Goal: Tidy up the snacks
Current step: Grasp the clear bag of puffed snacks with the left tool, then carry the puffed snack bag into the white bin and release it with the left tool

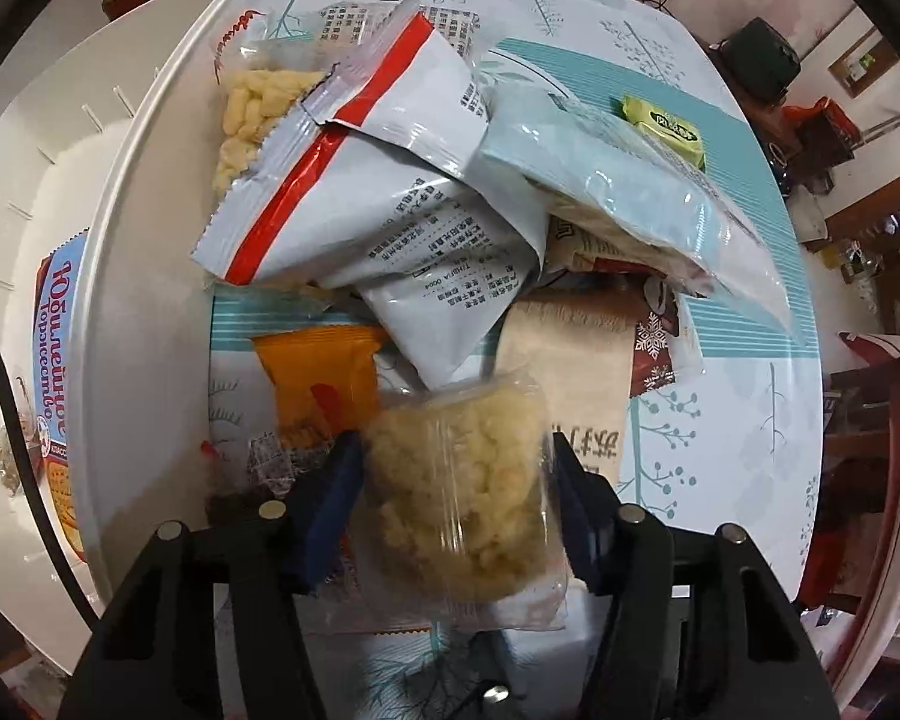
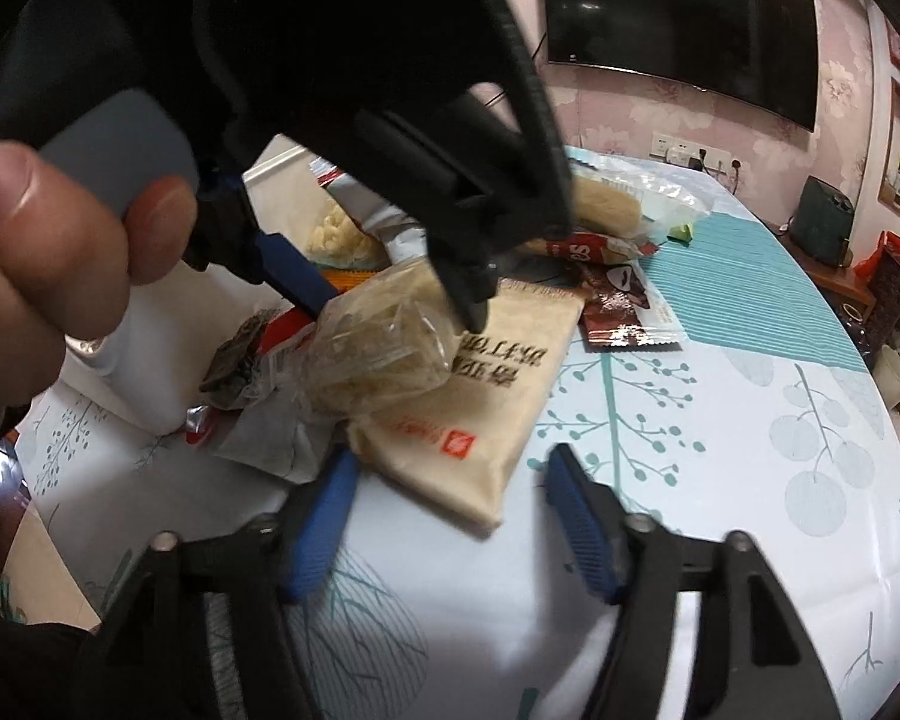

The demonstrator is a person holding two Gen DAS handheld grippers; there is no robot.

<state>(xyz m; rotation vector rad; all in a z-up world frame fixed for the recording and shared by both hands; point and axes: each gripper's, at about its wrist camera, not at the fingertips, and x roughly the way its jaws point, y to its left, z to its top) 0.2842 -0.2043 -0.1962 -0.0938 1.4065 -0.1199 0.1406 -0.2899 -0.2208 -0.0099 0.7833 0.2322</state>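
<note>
Left wrist view: the left gripper (image 1: 456,498) clamps a clear puff pack (image 1: 459,492) above the pile (image 1: 390,228) on the table (image 1: 720,420). The white bin (image 1: 144,252) holds just 1 biscuit box (image 1: 60,396), so most sorting remains.

Right wrist view: the right gripper (image 2: 450,516) hangs open and empty beside a beige pack (image 2: 480,420).

home living room, wall television (image 2: 684,24), dining table (image 2: 750,408)

The left gripper (image 1: 456,516) closes its blue pads on a clear packet of pale puffed snack (image 1: 468,498), which lies just below the white printed pouch (image 1: 444,276), right of the orange packet (image 1: 324,384), with the white bin (image 1: 150,192) further left.
</note>
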